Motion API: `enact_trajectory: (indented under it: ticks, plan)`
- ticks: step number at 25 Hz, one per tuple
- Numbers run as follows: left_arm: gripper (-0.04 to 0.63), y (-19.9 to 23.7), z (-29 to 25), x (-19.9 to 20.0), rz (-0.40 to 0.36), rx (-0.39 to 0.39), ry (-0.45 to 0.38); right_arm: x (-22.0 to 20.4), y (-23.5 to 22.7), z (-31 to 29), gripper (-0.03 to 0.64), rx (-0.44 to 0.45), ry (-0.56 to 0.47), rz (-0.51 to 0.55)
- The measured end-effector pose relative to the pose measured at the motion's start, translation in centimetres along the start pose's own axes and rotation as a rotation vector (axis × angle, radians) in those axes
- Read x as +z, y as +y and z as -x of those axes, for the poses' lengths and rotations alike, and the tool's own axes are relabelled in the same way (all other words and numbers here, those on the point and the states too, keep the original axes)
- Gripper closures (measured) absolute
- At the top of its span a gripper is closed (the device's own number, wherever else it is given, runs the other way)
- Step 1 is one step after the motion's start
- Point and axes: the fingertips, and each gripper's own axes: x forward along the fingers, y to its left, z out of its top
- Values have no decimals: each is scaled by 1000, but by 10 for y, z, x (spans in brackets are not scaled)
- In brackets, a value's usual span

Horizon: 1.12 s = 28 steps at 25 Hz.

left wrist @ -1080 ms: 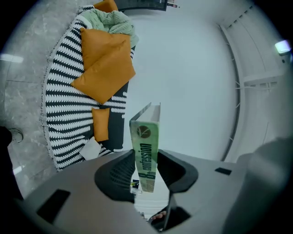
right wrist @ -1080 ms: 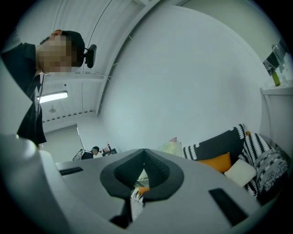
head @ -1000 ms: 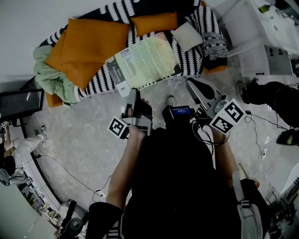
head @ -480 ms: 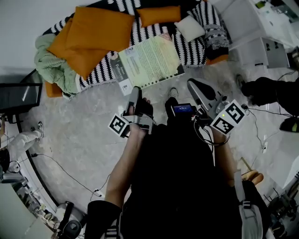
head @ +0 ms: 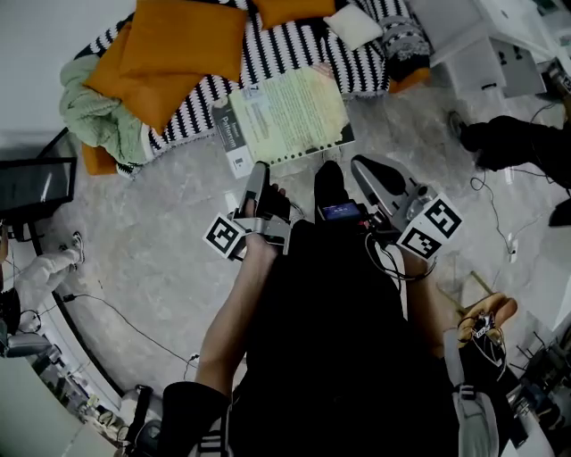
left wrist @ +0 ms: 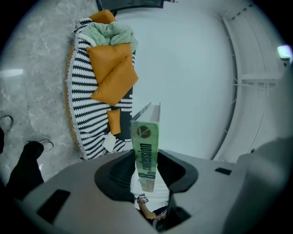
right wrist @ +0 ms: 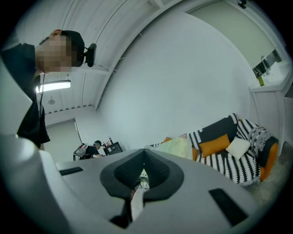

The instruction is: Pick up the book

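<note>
The book [head: 284, 114], pale green with a dark spine, hangs in the air in front of the person, over the sofa's edge and the floor. My left gripper [head: 254, 171] is shut on its near left edge. In the left gripper view the green spine [left wrist: 146, 153] stands upright between the pads of that gripper [left wrist: 147, 137]. My right gripper [head: 359, 166] meets the book's near right corner. In the right gripper view its jaws [right wrist: 143, 157] are almost together on a thin pale edge, and the book's cover [right wrist: 176, 147] shows beyond them.
A sofa with a black-and-white striped throw [head: 294, 52] carries orange cushions [head: 183, 40], a green blanket [head: 98, 120] and a white cushion [head: 355, 25]. White cabinets [head: 482, 62] stand at the upper right. A dark screen [head: 36, 183] is at the left. Cables lie on the marble floor [head: 134, 268].
Both grippers have carried the book back from the sofa. It overlaps the striped throw less and hangs more over the floor; the sofa has slid up the head view.
</note>
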Motion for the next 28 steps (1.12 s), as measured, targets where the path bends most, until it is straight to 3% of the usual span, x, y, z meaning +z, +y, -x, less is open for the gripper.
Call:
enact_trajectory:
  ticks: [5,10,24,28]
  plan:
    - [434,13,22,-4,22,18,2,-20,12,23,600,-31,35,21]
    - [434,11,26,-28,23,4,-3,-14,6,53,600,-48,16,30]
    - [434,-4,22,-97,24,-16,-53,17,-19,108,600,10,21,78]
    - [434,-1,17,-94,20,-6,-63,13,-25,98,600,30,42,80]
